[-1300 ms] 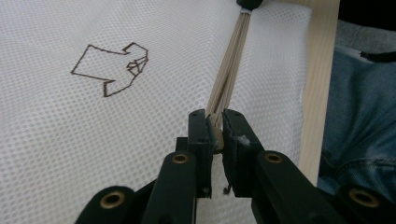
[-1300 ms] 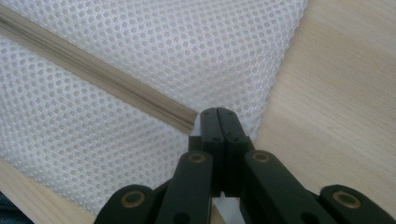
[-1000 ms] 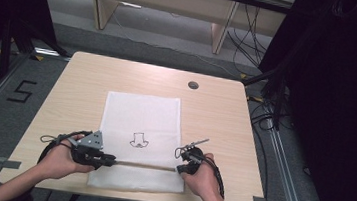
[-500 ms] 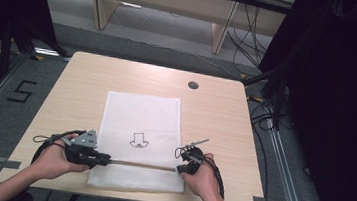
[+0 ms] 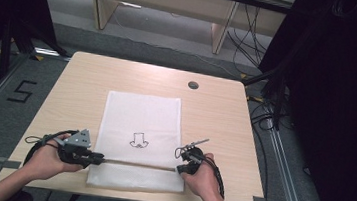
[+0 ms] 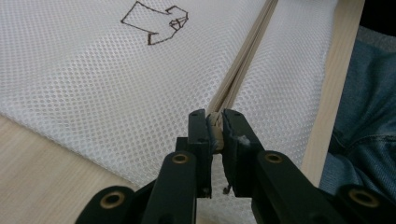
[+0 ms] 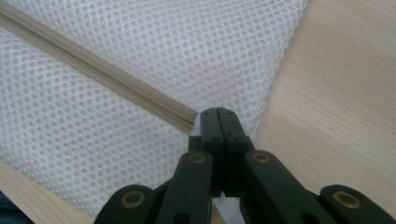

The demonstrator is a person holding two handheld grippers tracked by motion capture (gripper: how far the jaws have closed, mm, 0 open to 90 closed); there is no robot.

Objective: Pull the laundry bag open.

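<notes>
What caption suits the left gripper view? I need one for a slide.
Left tool shut on the zipper pull of a white mesh bag on the table.

Pale wooden table [image 5: 76,100] with small dark round grommet [image 5: 193,85], perhaps a cable hole.

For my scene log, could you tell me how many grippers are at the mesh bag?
2: the left gripper at the mesh bag's left edge, clamping the zipper end; the right gripper at its right edge.

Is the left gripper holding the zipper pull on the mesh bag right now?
Yes, in the left gripper view the left gripper has its jaws shut on the beige zipper pull of the white mesh bag.
</notes>
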